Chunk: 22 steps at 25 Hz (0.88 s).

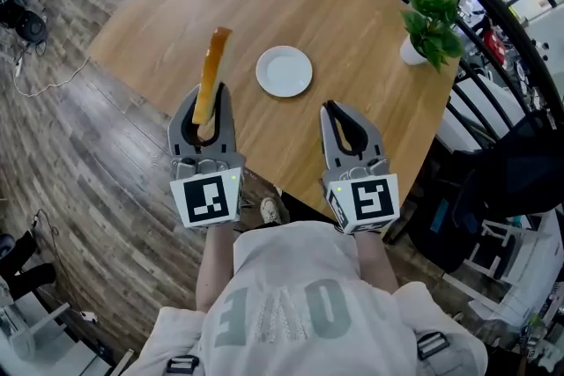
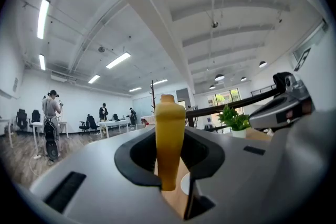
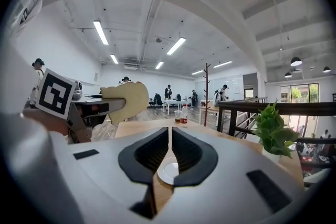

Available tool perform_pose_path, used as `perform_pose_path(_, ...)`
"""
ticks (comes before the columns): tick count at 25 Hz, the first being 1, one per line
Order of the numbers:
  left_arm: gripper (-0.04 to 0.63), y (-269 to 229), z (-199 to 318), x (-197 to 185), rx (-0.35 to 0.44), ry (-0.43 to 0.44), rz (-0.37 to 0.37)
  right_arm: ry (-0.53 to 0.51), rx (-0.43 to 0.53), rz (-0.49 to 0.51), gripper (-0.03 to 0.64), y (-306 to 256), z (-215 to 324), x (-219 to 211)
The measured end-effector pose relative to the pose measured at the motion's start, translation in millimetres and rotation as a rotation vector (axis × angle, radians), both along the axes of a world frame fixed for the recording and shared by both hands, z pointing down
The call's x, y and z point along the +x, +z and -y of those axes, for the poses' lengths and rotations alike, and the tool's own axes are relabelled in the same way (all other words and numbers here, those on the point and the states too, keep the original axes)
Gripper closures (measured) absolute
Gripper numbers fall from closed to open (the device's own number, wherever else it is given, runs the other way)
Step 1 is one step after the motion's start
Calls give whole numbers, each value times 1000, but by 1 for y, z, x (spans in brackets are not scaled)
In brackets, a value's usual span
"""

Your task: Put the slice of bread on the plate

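Plate [image 1: 284, 71] — white, round — is set on the worktop [image 1: 352, 40]; bread slice [image 1: 214, 57], tan-crusted, is clamped on edge in the left hand-held gripper [image 1: 210, 92]; right hand-held gripper [image 1: 331, 108] is seen closed.

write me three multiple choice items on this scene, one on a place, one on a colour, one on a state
1. Where is the plate?
A. on the wooden table
B. in the right tongs
C. on the floor

2. What colour is the plate?
A. blue
B. white
C. black

3. What are the left tongs doing?
A. standing open and empty
B. shut on the plate
C. shut on the slice of bread

Answers:
1 A, the head view shows it lying on the tabletop.
2 B, it shows plain white against the wood.
3 C, the left gripper view shows the slice clamped between the jaws.
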<state>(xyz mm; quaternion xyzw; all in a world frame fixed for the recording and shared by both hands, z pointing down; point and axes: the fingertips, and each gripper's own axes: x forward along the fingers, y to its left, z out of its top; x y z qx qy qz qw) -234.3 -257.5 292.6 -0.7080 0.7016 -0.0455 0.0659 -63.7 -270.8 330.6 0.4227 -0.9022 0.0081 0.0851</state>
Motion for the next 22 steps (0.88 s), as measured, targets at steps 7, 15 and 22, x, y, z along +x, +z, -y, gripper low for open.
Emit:
perform_pose_path(7, 502, 20, 41, 8, -98, -22, 153, 20, -16, -10, 584, 13, 22, 8)
perform_pose_path(15, 502, 43, 82, 17, -153, -30, 311, 78, -59, -20, 584, 29, 41, 26)
perform_pose_path(22, 502, 87, 115, 41, -238, 24, 439, 123, -101, -47, 584, 47, 56, 41)
